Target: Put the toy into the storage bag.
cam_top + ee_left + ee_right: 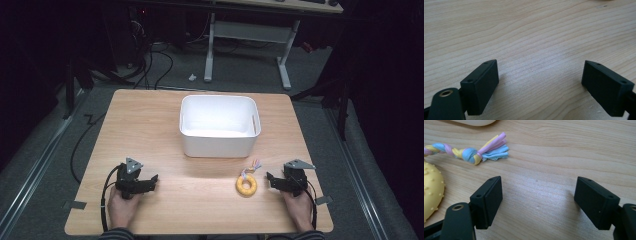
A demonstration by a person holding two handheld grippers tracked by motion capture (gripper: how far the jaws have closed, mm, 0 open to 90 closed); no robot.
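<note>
Yellow, studded rubber ring toy [246, 186] with a braided pastel rope tail [251, 167] lies on the light wooden bench [200, 200], just beside my right claw [270, 178] and a little in front of the white plastic bin [218, 126]. In the right gripper view the ring [431, 190] sits off to the side of my jaws, not between them, and the rope's knotted, frayed end [487, 151] rests on the wood ahead. My right claw [537, 202] stands as wide as it goes and holds nothing. My left claw [150, 181] rests well apart on the other side of the bench; in the left gripper view it [540, 85] is spread wide too, with bare wood between the jaws.

I judge this to be the very start: the toy is not yet grasped, and the bin looks like its likely destination. My next move calls for swinging the right claw sideways until the ring or its rope sits between the jaws, then closing. The rope is thin and soft, so the ring's body seems the firmer hold.

Nothing blocks the short path to the toy; the bin's near wall would need clearing on the lift.
</note>
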